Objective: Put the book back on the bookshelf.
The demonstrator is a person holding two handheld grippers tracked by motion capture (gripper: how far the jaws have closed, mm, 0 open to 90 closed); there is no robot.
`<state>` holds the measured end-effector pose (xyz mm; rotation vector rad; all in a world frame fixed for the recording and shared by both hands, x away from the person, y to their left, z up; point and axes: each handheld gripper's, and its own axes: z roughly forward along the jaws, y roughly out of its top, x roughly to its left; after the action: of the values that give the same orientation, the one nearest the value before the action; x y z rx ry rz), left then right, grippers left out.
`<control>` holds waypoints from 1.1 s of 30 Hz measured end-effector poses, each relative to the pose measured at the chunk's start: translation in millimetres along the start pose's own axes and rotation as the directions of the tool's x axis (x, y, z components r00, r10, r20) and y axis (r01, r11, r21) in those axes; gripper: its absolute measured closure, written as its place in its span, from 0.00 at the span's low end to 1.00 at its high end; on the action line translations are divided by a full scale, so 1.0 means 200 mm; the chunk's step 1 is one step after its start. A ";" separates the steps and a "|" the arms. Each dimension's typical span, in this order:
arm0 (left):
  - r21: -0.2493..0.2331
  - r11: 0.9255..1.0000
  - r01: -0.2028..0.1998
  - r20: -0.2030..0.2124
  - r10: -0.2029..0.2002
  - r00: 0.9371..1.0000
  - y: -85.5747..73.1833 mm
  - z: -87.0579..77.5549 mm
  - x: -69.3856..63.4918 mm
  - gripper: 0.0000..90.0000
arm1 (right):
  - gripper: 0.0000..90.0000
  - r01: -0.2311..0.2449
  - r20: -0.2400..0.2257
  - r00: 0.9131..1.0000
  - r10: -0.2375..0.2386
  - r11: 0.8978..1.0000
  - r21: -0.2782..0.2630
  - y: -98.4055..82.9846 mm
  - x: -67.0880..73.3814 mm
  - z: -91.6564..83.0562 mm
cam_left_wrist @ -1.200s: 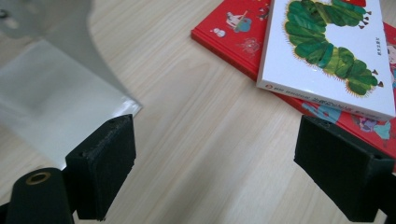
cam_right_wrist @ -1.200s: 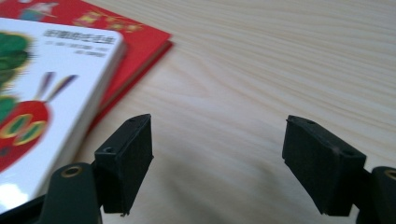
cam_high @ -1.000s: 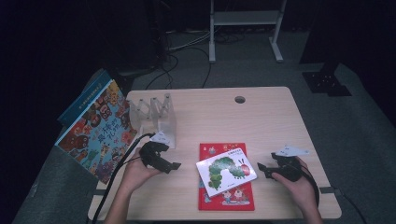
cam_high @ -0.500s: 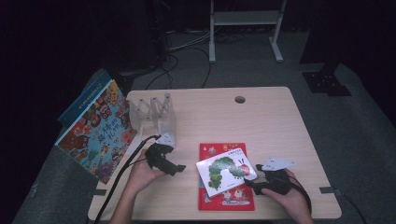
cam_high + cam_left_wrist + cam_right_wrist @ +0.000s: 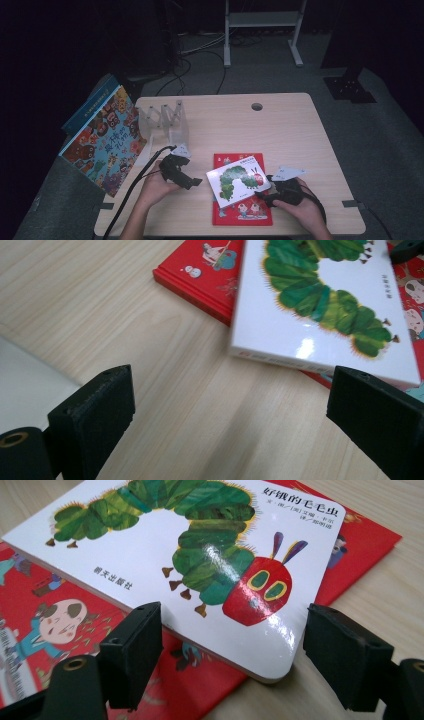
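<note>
A white caterpillar picture book (image 5: 237, 182) lies askew on top of a red picture book (image 5: 245, 217) near the table's front edge. My right gripper (image 5: 262, 197) sits at the white book's right corner. In the right gripper view its jaws (image 5: 232, 645) stand apart on either side of that rounded corner of the white book (image 5: 150, 555), without pressing on it, and the red book (image 5: 30, 610) lies beneath. My left gripper (image 5: 192, 182) rests on the table left of the books, open, nothing between its jaws (image 5: 232, 405). Ahead of it are the white book (image 5: 300, 325) and the red book (image 5: 200, 280).
A large colourful book (image 5: 105, 140) leans at the table's left edge with a blue one behind it. A clear plastic rack (image 5: 167, 120) stands at the back left. A cable hole (image 5: 257, 106) is at the back centre. A white frame (image 5: 262, 20) stands on the floor beyond.
My right gripper has moved left and toward the front edge, up to the white book's corner. The left gripper and both books have stayed in place.
</note>
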<state>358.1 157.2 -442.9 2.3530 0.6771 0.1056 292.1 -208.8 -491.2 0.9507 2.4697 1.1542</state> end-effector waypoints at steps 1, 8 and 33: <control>-0.001 1.000 -0.002 0.006 0.002 1.000 0.00 0.01 0.00 0.05 | 0.25 0.010 -0.001 1.000 -0.010 1.000 0.007 0.01 0.00 0.02; 0.010 1.000 -0.016 0.033 0.016 0.999 0.04 0.09 -0.01 0.05 | 0.25 0.036 -0.017 0.999 -0.036 0.999 0.014 0.06 -0.02 0.07; 0.028 0.999 0.038 0.117 -0.042 0.992 0.03 0.24 -0.01 0.03 | 0.21 0.009 0.054 0.998 -0.010 1.000 0.016 0.12 0.02 0.09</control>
<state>370.0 124.1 -476.2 2.3482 0.6712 -0.0595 309.1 -184.4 -484.2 0.9612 2.4415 1.0927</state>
